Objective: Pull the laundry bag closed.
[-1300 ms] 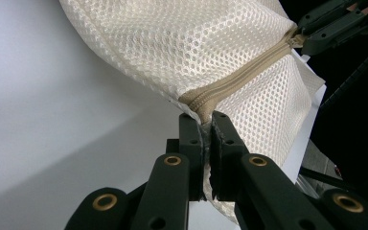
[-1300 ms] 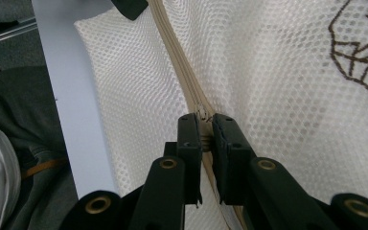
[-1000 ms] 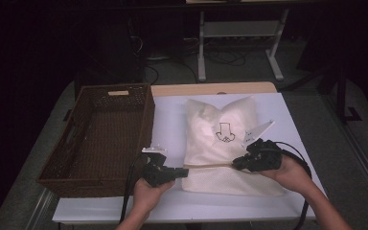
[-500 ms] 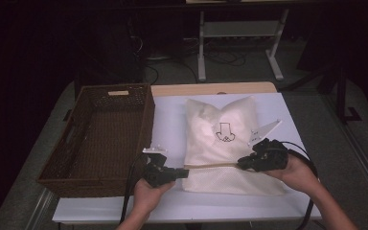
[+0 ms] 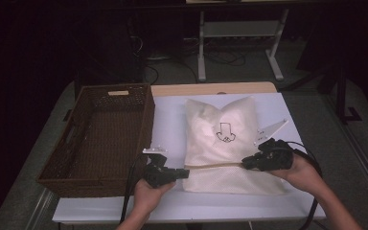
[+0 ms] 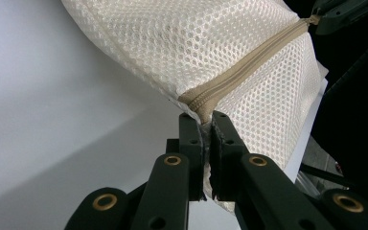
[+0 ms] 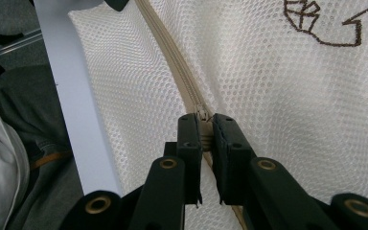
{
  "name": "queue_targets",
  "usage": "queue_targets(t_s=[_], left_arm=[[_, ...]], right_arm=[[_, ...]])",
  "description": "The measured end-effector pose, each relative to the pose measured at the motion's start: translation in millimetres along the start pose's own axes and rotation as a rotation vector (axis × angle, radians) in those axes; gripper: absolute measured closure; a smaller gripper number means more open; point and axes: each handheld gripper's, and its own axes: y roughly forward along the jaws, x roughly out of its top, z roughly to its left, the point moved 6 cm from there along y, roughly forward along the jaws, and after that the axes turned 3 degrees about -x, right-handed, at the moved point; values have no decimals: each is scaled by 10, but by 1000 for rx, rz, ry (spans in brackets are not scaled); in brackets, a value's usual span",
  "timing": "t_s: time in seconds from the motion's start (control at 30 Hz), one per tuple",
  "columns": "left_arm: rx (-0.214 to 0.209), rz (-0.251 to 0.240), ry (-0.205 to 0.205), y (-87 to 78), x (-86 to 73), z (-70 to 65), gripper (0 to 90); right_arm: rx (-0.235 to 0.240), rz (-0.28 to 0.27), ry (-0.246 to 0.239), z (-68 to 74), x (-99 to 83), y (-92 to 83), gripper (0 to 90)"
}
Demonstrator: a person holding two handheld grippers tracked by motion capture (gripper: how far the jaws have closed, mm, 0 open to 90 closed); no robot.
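White mesh laundry bag (image 5: 223, 143) lying near the table's (image 5: 172, 120) front edge, bare tabletop around it, wicker basket (image 5: 100, 139) sitting empty beside, left gripper (image 5: 184, 173) clenching the bag's zipper end, right gripper (image 5: 245, 163) pinching the zipper pull (image 7: 202, 114).

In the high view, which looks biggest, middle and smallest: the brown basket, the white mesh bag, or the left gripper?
1. Brown basket, biggest.
2. White mesh bag, a bit smaller.
3. Left gripper, by far the smallest, though it sits nearest the camera.
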Motion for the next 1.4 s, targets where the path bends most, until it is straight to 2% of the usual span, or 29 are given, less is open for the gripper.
queue_targets(t_s=[0.37,0.87,1.4], left_arm=[[10,3,3,-3,-2,9,854],[16,13,10,8,-5,-3,854],[30,25,8,15,-28,7,854]], right_arm=[[13,-11,1,-27,-54,-5,816],[3,-32,5,-82,-188,-95,816],[-25,-38,46,-175,-409,-218,816]])
